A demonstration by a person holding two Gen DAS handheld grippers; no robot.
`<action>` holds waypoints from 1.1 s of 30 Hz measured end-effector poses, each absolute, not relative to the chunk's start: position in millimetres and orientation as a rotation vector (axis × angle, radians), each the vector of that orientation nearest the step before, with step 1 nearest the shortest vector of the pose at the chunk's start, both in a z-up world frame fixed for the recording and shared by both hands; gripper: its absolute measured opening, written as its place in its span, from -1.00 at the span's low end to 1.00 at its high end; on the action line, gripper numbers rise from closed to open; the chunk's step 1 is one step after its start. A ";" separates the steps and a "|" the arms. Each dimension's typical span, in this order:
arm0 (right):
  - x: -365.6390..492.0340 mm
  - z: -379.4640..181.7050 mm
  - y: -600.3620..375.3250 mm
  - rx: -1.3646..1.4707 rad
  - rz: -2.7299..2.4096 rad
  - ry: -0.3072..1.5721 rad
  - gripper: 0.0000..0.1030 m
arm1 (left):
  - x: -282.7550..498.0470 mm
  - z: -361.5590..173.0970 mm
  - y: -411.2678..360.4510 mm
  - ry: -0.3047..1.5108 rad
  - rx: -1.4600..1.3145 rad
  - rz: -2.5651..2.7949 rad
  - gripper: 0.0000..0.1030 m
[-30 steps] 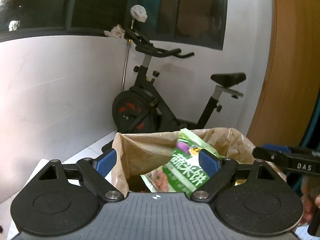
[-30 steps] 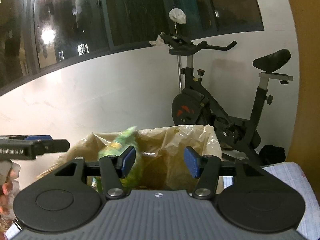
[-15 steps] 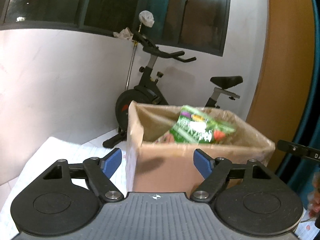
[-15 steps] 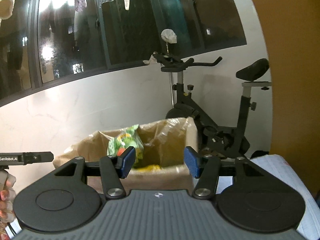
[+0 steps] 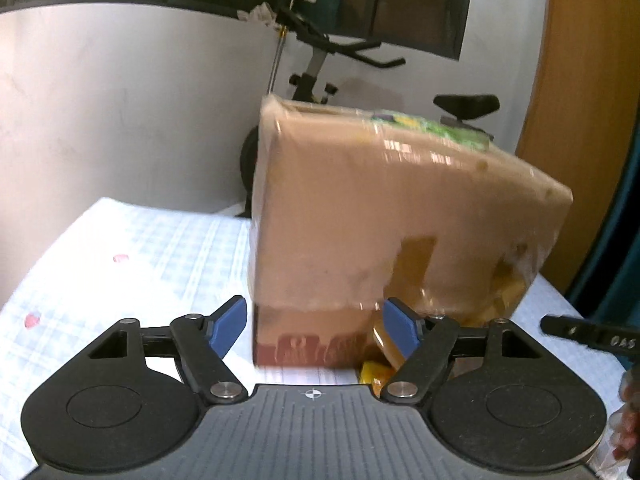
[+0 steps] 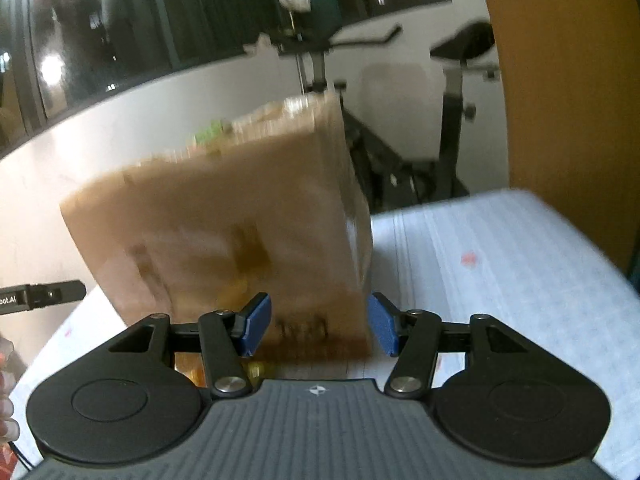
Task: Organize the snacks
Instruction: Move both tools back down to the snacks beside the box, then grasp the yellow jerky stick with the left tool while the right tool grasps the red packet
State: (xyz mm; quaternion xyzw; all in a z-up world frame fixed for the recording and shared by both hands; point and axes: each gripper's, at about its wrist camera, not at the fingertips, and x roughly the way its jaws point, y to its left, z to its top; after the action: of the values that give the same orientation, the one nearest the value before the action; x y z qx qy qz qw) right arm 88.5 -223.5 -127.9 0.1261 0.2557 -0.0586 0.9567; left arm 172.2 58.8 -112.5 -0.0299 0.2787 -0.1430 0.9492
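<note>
A brown cardboard box [image 5: 360, 216] lined with clear plastic stands on the table. A green snack packet [image 5: 432, 128] pokes out of its top; it also shows in the right wrist view [image 6: 208, 136]. Yellow snack packs [image 5: 372, 372] lie at the box's front base. My left gripper [image 5: 314, 330] is open and empty, low in front of the box. My right gripper [image 6: 318, 328] is open and empty, facing the box [image 6: 224, 232] from the other side. Both views are blurred.
The table has a white checked cloth [image 5: 140, 256] with small pink marks, also seen in the right wrist view [image 6: 500, 264]. An exercise bike [image 5: 320, 52] stands behind the table by a white wall. An orange panel [image 6: 560, 80] is at the right.
Both grippers have dropped from above the box's open top to table level in front of it. The green packet stays in the box. Both grippers stay open.
</note>
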 end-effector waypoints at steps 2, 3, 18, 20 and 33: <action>89.0 -140.3 -221.5 0.265 -0.120 0.565 0.12 | 170.0 -119.1 58.3 0.578 -0.063 -0.289 0.51; 89.1 -146.8 -219.9 0.274 -0.121 0.594 0.12 | 168.4 -122.6 58.2 0.582 -0.064 -0.286 0.51; 106.3 -201.5 -178.4 0.187 -0.087 0.839 0.15 | 156.1 -155.4 64.6 0.657 -0.094 -0.262 0.51; 110.0 -203.4 -174.3 0.145 -0.084 0.833 0.15 | 156.4 -157.2 63.0 0.661 -0.093 -0.262 0.51; 105.5 -215.8 -174.1 0.000 -0.084 0.723 -0.09 | 162.7 -167.1 46.8 0.714 -0.049 -0.309 0.51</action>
State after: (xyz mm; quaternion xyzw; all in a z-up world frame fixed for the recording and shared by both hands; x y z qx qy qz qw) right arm 105.5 -174.1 -215.8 0.0002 0.3537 -0.0412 0.9344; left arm 162.7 46.8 -167.1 -0.0237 0.3481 -0.1507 0.9250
